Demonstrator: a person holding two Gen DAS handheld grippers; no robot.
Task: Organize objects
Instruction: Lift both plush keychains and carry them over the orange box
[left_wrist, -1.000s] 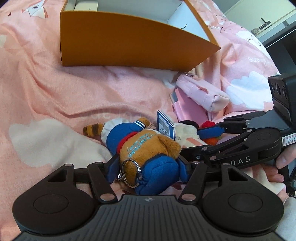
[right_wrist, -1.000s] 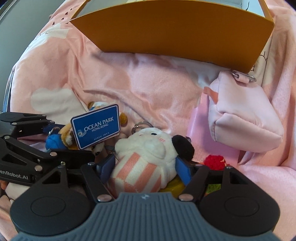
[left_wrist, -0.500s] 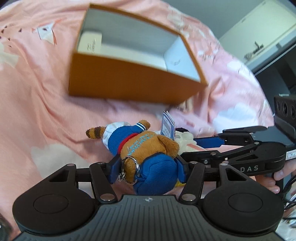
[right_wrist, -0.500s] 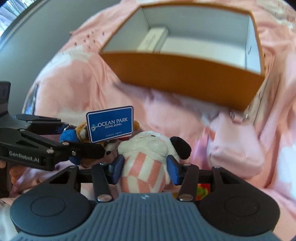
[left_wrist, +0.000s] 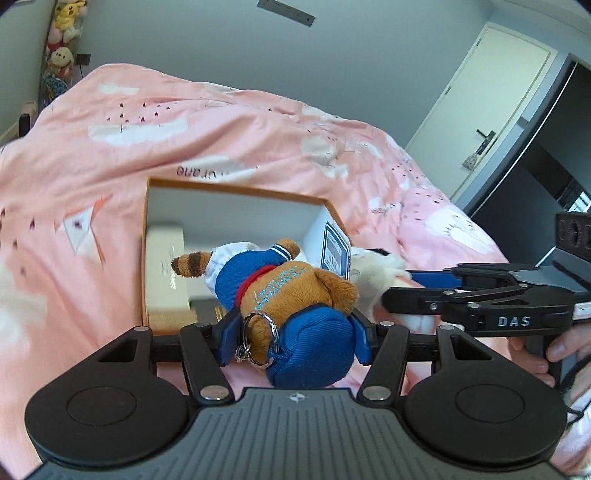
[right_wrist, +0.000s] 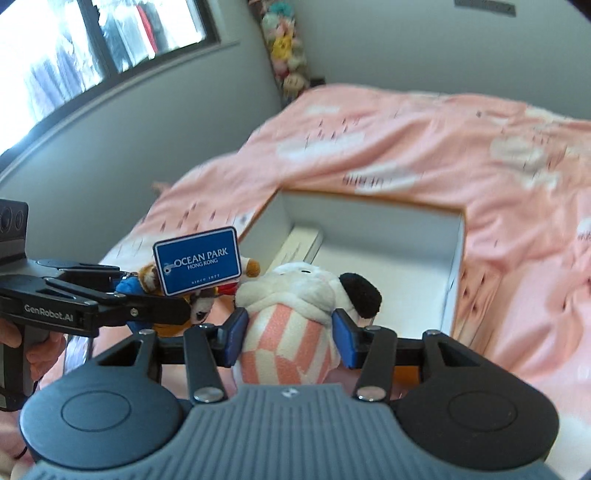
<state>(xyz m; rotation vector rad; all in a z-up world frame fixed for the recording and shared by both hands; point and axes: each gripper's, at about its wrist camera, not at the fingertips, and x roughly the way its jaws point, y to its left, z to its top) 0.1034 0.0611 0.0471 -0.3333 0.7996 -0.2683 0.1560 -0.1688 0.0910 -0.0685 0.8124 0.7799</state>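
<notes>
Between the blue pads of the left gripper (left_wrist: 293, 334) sits a brown plush toy in a blue outfit (left_wrist: 291, 295), pinched at its blue cap, a metal key ring (left_wrist: 258, 334) hanging beside the left pad. The jaws stand about half apart, pressed on it. Its blue tag (right_wrist: 197, 260) sticks up past the fingertips. The right gripper (right_wrist: 290, 338), just to the right, likewise clamps a white plush with pink checks (right_wrist: 295, 325); its jaws have just been closing onto it, now about half apart. Beyond both sets of fingertips lies the orange box (left_wrist: 236, 190), open, white inside, on a pink bedspread (left_wrist: 184, 122). Farther off, a grey wall (left_wrist: 221, 44).
</notes>
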